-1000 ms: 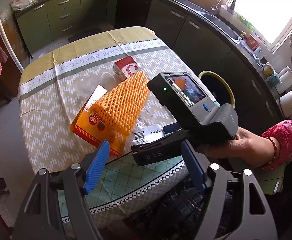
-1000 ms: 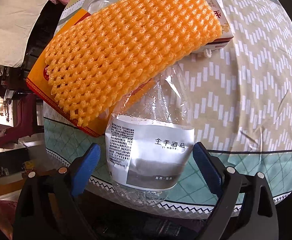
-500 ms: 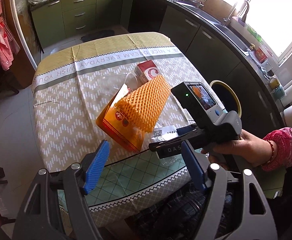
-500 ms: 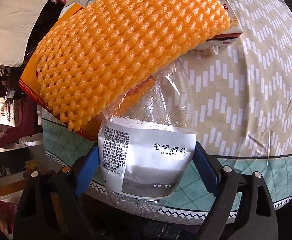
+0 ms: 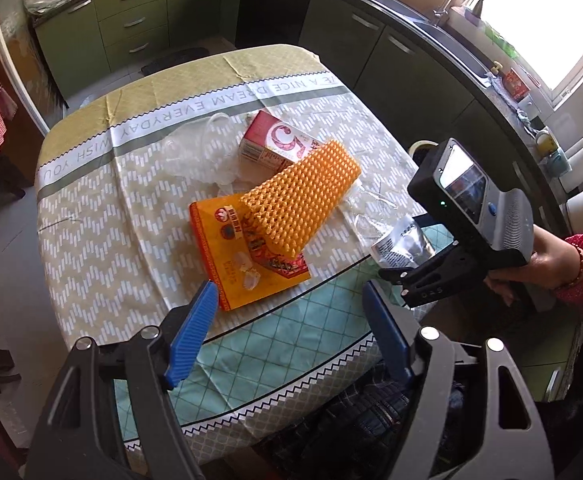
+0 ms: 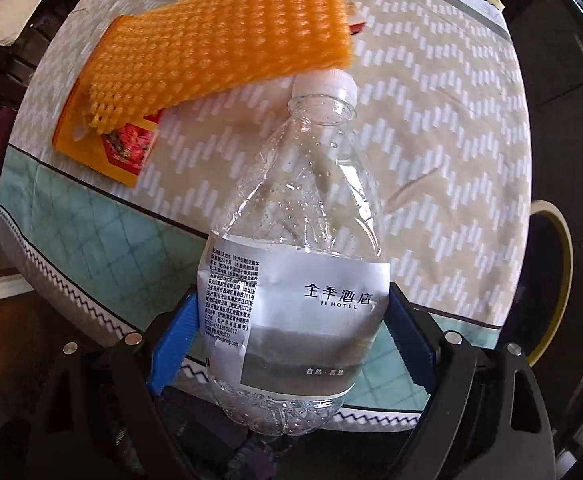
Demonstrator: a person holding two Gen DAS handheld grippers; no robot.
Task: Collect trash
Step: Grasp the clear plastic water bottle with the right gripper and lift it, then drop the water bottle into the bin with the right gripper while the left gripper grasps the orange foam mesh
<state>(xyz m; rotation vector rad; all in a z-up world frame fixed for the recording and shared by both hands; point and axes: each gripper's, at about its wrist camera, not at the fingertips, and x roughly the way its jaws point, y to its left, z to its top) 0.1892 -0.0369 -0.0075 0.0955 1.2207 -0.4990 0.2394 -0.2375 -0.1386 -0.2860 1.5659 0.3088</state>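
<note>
My right gripper [image 6: 291,300] is shut on a clear plastic water bottle [image 6: 295,216], its blue pads pressing the white label on both sides. The bottle's white cap [image 6: 325,82] points toward the orange foam net [image 6: 227,36] and lies clear of it. In the left wrist view the same bottle [image 5: 399,240] hangs at the table's right edge under the right gripper's body [image 5: 467,216], held by a hand in a pink sleeve. My left gripper [image 5: 287,286] is open and holds nothing, above the table's near edge. The foam net [image 5: 303,196] lies across an orange flat box [image 5: 231,256].
A red and white carton [image 5: 279,140] and clear plastic wrapping [image 5: 195,148] lie behind the net on the patterned tablecloth [image 5: 103,208]. A round bin with a yellow rim [image 6: 555,280] stands beside the table on the right. Green kitchen cabinets and a counter ring the table.
The right gripper closed on the bottle and drew it out from under the foam net toward the table's right edge, so its cap now shows. The left view shifted slightly.
</note>
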